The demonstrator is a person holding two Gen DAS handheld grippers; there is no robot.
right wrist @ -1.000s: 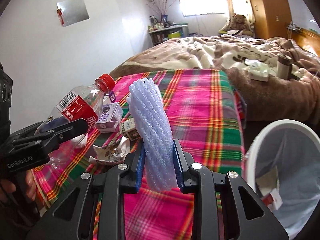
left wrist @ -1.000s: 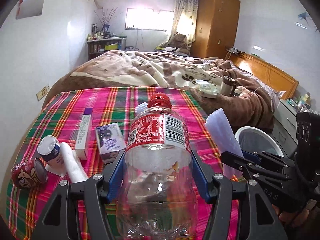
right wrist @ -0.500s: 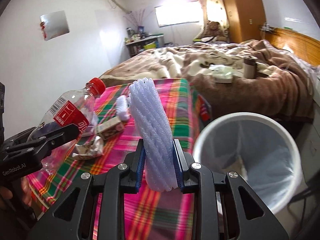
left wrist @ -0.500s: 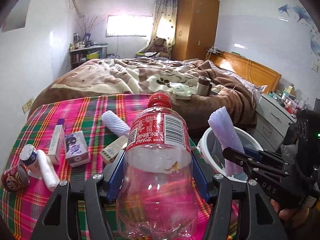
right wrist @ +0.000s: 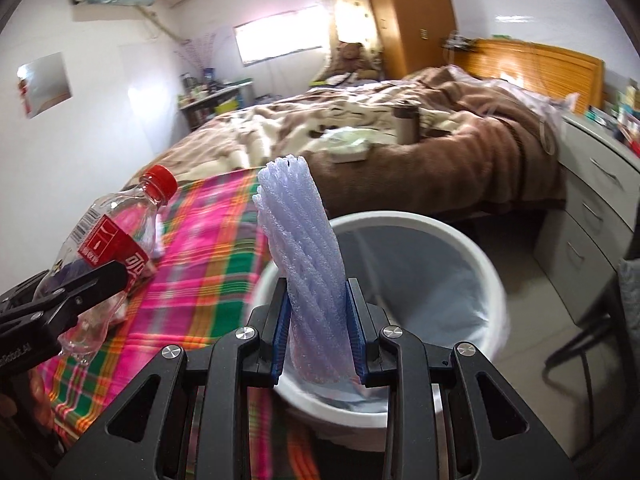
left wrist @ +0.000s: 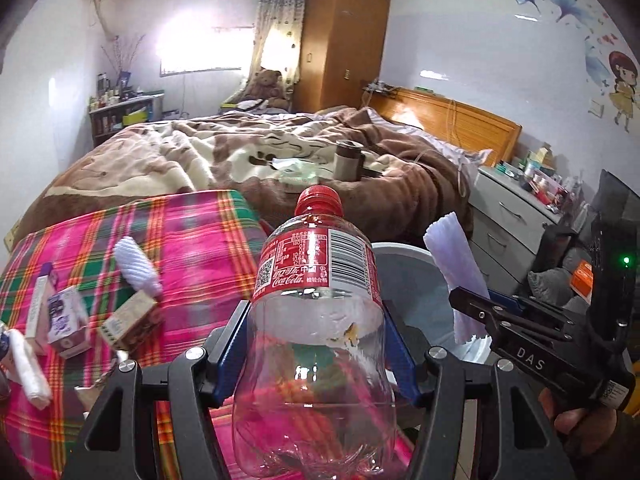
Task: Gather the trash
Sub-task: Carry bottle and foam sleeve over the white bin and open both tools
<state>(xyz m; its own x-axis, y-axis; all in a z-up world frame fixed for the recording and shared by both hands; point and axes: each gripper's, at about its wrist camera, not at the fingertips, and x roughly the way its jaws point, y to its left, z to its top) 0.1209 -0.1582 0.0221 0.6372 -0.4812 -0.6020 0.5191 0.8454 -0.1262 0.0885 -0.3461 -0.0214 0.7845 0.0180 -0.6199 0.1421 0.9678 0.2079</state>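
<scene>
Left gripper (left wrist: 316, 354) is clamped on the empty cola bottle (left wrist: 316, 320) (red cap up), above the plaid cloth (left wrist: 192, 240) edge. Right gripper (right wrist: 318, 330) pinches the foam net sleeve (right wrist: 304, 272) upright over the white trash bin (right wrist: 460, 248), beside the table

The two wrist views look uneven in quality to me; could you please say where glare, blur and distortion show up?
Left wrist view: the window is blown out to white, the plaid cloth is smeared, and the held bottle is sharp. Right wrist view: the window glares too, the bin rim and cloth are motion-blurred, and the foam sleeve is crisp. Both views bend the walls, fisheye fashion.
</scene>
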